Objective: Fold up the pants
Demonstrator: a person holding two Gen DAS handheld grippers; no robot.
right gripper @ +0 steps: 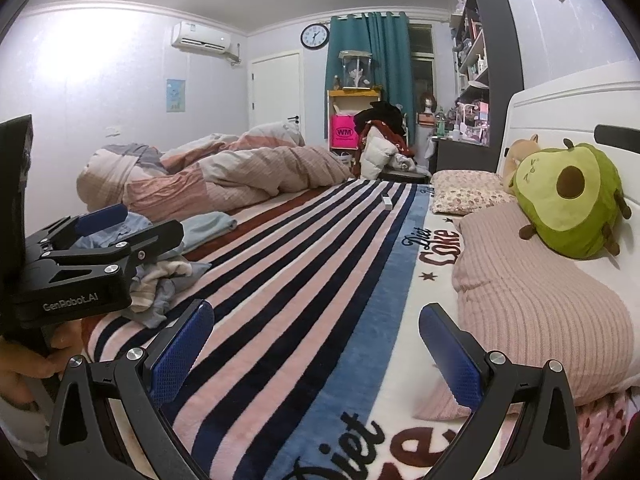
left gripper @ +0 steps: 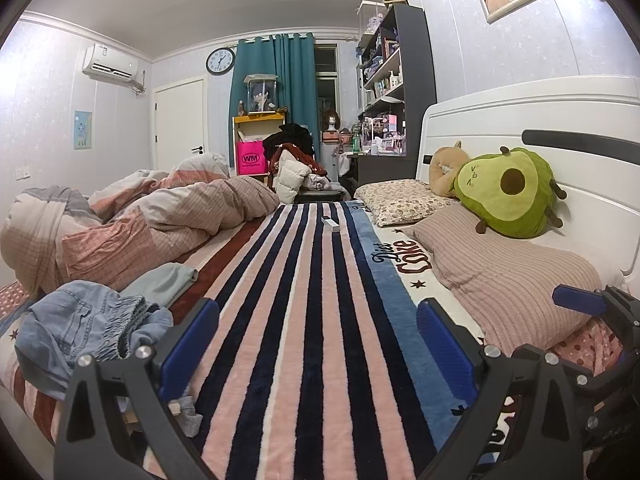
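Two spread tools (left gripper: 316,352) (right gripper: 316,354) face one crumpled pants (left gripper: 86,330).

The striped blanket (right gripper: 400,280) read "Diet Coke". A far pink bag (left gripper: 251,159) showed "WM". The left claw (right gripper: 120,224) body bore "GenRobot.AI".

crumpled denim pants (left gripper: 86,330) on striped blanket (left gripper: 304,320)
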